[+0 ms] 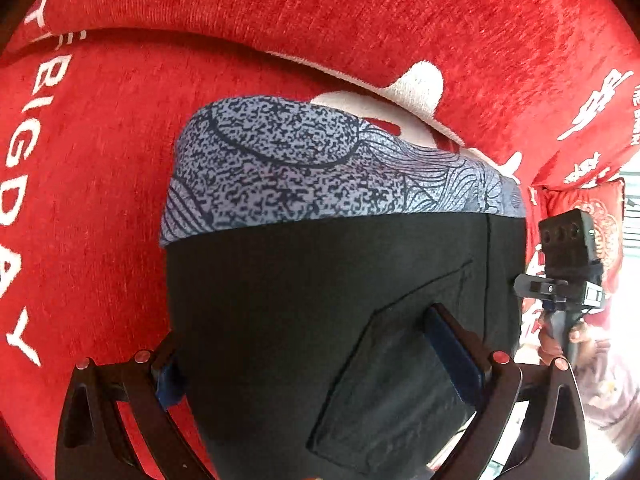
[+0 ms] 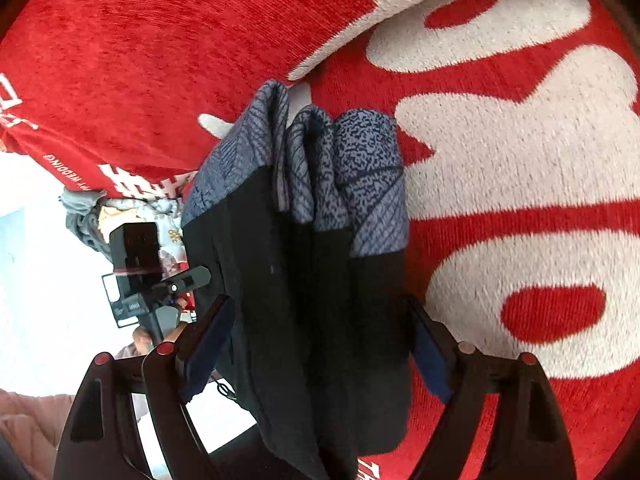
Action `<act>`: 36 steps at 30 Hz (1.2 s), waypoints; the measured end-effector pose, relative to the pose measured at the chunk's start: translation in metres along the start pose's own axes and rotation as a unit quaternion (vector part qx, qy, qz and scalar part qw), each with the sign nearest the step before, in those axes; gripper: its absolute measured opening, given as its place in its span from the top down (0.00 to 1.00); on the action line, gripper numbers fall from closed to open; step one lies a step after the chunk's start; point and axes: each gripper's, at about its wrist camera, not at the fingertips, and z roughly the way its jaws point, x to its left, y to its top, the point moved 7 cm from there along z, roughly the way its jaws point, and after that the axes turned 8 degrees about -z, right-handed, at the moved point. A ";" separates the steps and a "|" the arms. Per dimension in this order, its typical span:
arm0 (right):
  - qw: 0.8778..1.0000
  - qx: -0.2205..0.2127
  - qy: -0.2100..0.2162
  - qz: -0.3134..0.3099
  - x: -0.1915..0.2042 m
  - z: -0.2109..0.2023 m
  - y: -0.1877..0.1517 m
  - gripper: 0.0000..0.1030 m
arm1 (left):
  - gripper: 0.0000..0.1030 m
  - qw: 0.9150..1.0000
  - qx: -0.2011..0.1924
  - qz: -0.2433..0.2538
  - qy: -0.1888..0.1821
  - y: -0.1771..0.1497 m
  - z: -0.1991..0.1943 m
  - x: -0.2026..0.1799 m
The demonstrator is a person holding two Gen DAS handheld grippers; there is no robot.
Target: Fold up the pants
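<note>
Between both sets of fingers hang the pants [image 1: 320, 300], bunched in layers over the red blanket [image 1: 100, 200]; left gripper [image 1: 320, 364] and right gripper [image 2: 324, 344] clamp them, so I'd judge folding nearly finished.

Black tool [image 2: 320, 344], seemingly pink sleeve [image 2: 28, 420].

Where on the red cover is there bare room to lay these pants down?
Bare red cover lies left of the pants, up to the white lettering. Ahead, the backrest cushion closes in. To the right it is crowded: the right gripper and a cushion.
</note>
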 end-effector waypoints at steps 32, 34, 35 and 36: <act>1.000 0.001 -0.011 -0.016 0.077 0.052 -0.107 0.53 | 0.27 0.997 -0.054 -0.002 0.062 -0.110 -0.069 0.079; 1.000 -0.009 -0.029 -0.007 0.070 0.055 -0.105 0.50 | 0.11 0.995 -0.072 0.004 0.070 -0.107 -0.070 0.090; 0.999 -0.014 -0.035 0.010 0.064 0.055 -0.104 0.46 | 0.08 0.995 -0.070 -0.001 0.070 -0.106 -0.069 0.095; 0.998 -0.018 -0.050 0.021 0.060 0.054 -0.104 0.43 | 0.05 0.996 -0.068 -0.010 0.065 -0.105 -0.068 0.099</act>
